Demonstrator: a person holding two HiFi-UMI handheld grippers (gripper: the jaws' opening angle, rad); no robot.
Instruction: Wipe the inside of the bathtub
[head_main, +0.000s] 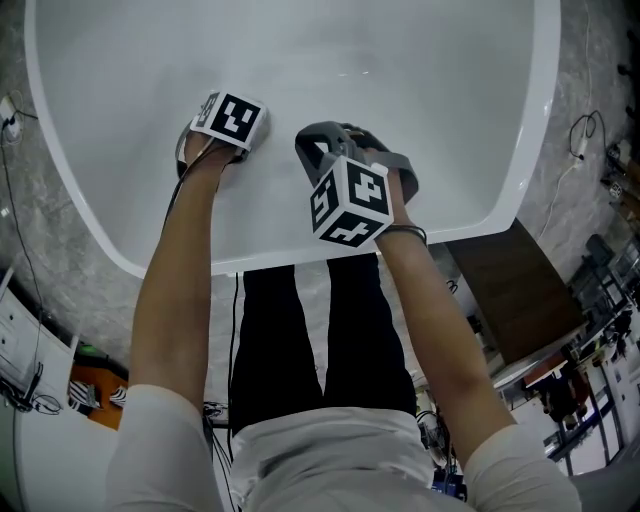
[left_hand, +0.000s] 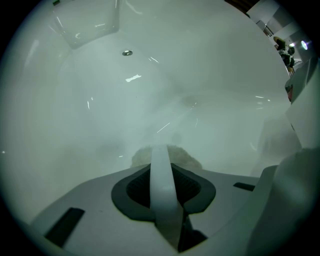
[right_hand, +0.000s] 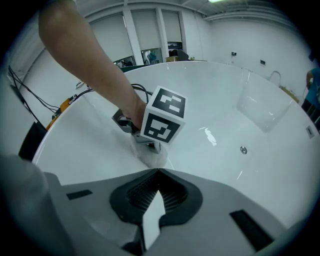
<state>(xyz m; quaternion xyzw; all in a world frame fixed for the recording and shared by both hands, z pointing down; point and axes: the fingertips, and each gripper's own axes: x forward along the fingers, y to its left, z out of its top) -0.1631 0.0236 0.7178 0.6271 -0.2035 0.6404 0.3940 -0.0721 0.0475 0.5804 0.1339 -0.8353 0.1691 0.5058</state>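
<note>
Cloth (left_hand: 188, 159) pinched in left claw (left_hand: 160, 149), touching bathtub (left_hand: 95, 105)

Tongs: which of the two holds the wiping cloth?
The left tongs, shut on a white cloth against the bathtub; the right tongs are shut, empty.

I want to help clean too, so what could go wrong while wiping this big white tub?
1. The left gripper is shut on a white cloth, and only a little of it shows past the tips. Rubbing the shiny bathtub wall might tug the cloth loose.
2. The right gripper is shut and empty, close beside the left one inside the tub. They might bump during a wide wipe.
</note>
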